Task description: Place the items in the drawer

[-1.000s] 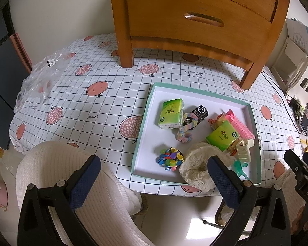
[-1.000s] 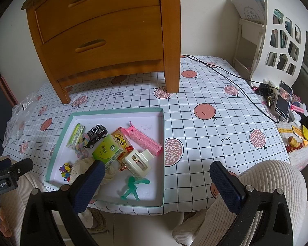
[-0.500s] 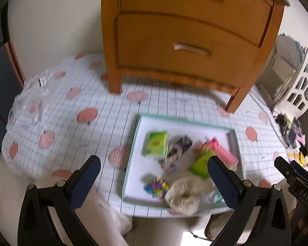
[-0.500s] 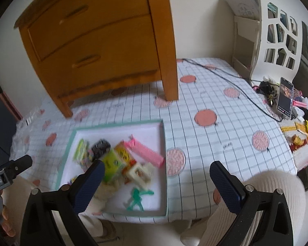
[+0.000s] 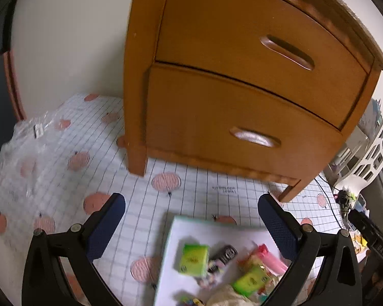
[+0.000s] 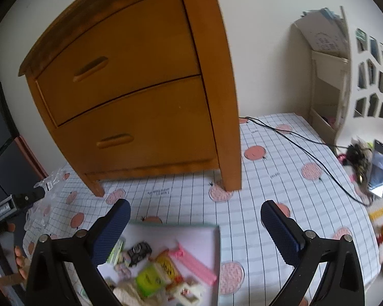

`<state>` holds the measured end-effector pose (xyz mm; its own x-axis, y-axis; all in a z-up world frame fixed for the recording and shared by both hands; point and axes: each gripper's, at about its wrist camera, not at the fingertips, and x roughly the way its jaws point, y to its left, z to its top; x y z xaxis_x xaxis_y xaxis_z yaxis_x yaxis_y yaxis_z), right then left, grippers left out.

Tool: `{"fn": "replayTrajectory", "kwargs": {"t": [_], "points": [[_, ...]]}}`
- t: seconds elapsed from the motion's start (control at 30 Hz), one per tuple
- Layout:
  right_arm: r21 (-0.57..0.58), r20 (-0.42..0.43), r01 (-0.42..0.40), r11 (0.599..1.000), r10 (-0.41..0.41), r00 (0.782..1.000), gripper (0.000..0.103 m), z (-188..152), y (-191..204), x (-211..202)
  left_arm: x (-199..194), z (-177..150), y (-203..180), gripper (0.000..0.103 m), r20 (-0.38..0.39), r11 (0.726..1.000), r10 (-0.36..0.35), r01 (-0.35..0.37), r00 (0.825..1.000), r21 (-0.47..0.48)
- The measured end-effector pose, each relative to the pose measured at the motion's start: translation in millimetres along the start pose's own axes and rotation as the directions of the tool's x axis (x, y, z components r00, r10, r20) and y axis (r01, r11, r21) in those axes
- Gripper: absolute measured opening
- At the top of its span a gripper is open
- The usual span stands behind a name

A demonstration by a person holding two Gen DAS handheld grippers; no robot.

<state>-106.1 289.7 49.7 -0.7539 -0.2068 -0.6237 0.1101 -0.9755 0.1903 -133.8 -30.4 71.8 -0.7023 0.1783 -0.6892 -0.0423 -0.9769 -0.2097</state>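
Note:
A wooden two-drawer cabinet (image 5: 242, 89) (image 6: 130, 97) stands on the checked tablecloth, both drawers shut. Its lower drawer handle (image 5: 254, 137) (image 6: 114, 140) faces me. Below it lies a white tray with a teal rim (image 5: 171, 225) (image 6: 218, 239) holding small items: green tissue packs (image 5: 194, 256) (image 6: 150, 279), a black toy car (image 6: 139, 250), a pink clip (image 6: 194, 264). My left gripper (image 5: 191, 219) hangs open above the tray's far edge, nothing between its fingers. My right gripper (image 6: 195, 220) is open too, over the tray's far right corner.
A crumpled clear plastic bag (image 5: 25, 150) lies at the table's left. A black cable (image 6: 306, 150) runs across the right side toward a phone (image 6: 378, 170) and clutter. A white shelf unit (image 6: 344, 76) stands at the right.
Both grippers have risen and tilted up toward the cabinet; the tray has slid low in both views and the drawers now fill the frame. Both stay open and empty.

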Motion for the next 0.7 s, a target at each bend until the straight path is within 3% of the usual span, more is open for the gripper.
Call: {"fn": "replayTrajectory", "kwargs": {"t": [0.3,0.5,0.7], "points": [[-0.026,-0.001,-0.006,1.000,0.006,1.000,0.103,49.2,-8.7,46.4,33.8,61.1,24.9,0.103,0.037,0.995,0.095,-0.096,0.995,0.021],[-0.085,-0.017,-0.023,0.996,0.022,1.000,0.103,74.8,-7.3,74.4,59.6,86.7,45.0,0.103,0.022,0.999,0.029,-0.028,0.999,-0.029],[-0.136,-0.024,-0.063,0.989,0.061,0.998,0.103,89.4,-2.8,92.3,75.0,105.8,44.5,0.103,0.020,0.999,-0.040,0.041,0.999,-0.012]]}}
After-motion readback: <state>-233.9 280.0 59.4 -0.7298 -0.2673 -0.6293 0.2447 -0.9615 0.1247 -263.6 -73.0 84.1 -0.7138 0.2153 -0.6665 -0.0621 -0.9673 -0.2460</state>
